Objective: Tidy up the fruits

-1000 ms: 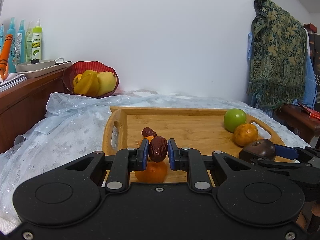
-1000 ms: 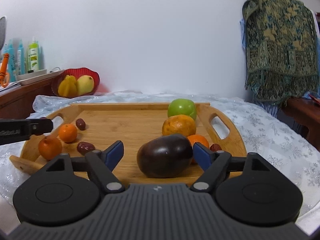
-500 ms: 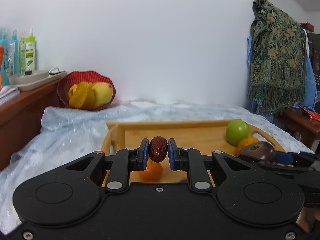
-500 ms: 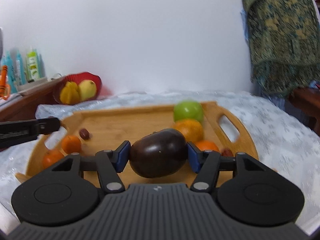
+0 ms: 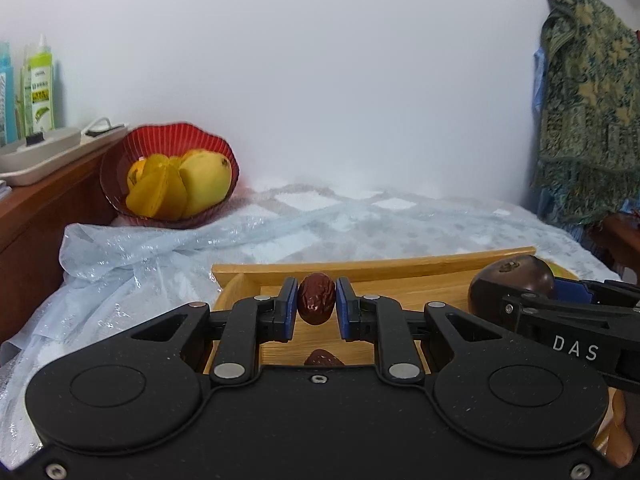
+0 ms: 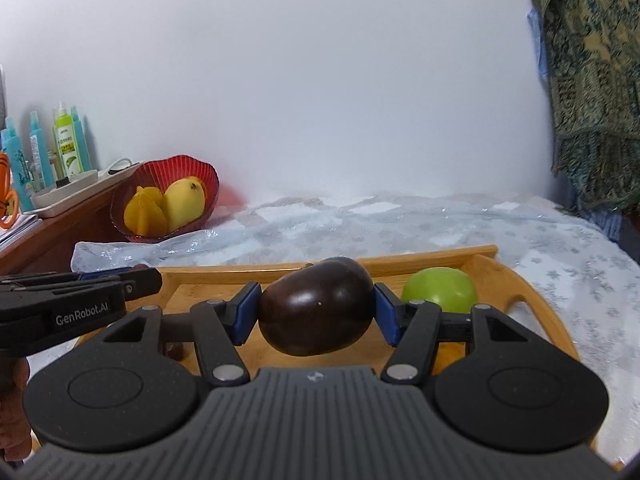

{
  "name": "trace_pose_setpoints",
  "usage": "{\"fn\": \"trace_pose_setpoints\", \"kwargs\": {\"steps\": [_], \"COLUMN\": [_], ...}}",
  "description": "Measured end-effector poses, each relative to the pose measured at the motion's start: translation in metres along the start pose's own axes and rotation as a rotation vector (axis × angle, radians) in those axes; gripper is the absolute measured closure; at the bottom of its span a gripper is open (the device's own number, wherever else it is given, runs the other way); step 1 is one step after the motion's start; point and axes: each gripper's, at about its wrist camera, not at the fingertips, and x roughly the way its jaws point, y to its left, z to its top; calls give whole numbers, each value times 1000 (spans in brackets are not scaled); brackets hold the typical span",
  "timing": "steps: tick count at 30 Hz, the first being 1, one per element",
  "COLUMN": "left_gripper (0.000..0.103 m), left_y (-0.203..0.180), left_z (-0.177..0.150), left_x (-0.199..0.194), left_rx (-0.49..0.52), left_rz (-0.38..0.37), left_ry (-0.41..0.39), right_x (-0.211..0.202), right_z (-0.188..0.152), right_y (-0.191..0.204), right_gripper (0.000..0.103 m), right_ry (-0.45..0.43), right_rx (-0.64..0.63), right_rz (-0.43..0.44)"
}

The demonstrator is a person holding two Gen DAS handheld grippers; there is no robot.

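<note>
Handling, largest first.

Dark purple fruit (image 6: 316,306), centre of the right-wrist view: smooth, glossy, rounded, likely the heaviest piece here. The right tool (image 6: 316,308) is clamped on it across its long axis, blue pads pressed to both ends, fruit lifted clear of the tray floor. The glossy skin looks slippery; I judge a grip at the widest middle safer than at the tapering ends, since it could squirt out or roll in the pads.

Green apple (image 6: 440,290), right of centre in the same view: firm, round, resting in the tray's far right corner. Would roll if nudged; take it across the equator.

Red date (image 5: 316,298), centre of the left-wrist view: small, wrinkled, light, a bit soft. The left tool (image 5: 316,300) is closed tight on it, pads on both flanks, held above the tray. Wrinkled skin should give good friction; little risk beyond crushing.

Containers, largest first.

Wooden tray (image 6: 532,300), lower half of both views, on the bed's pale patterned cover: holds the apple, a second date (image 5: 323,358) low centre under the left tool, and an orange fruit mostly hidden behind the right tool.

Red bowl (image 5: 120,168), left of the frame, against the wooden cabinet: holds a yellow mango (image 5: 206,180) and starfruit (image 5: 154,196), already fairly full.
</note>
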Motion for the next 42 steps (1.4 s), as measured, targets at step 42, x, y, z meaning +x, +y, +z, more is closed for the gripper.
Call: {"fn": "trace_pose_setpoints", "kwargs": {"steps": [42], "left_gripper": [84], "left_y": [10], "left_z": [-8], "left_x": [54], "left_rx": [-23], "left_rz": [-8], "left_ry": [181], "right_x": [32], "right_z": [-3], "right_y": [4], "right_gripper": [39], "right_ry": [76], "right_rx": [-35], "right_rz": [-18]}}
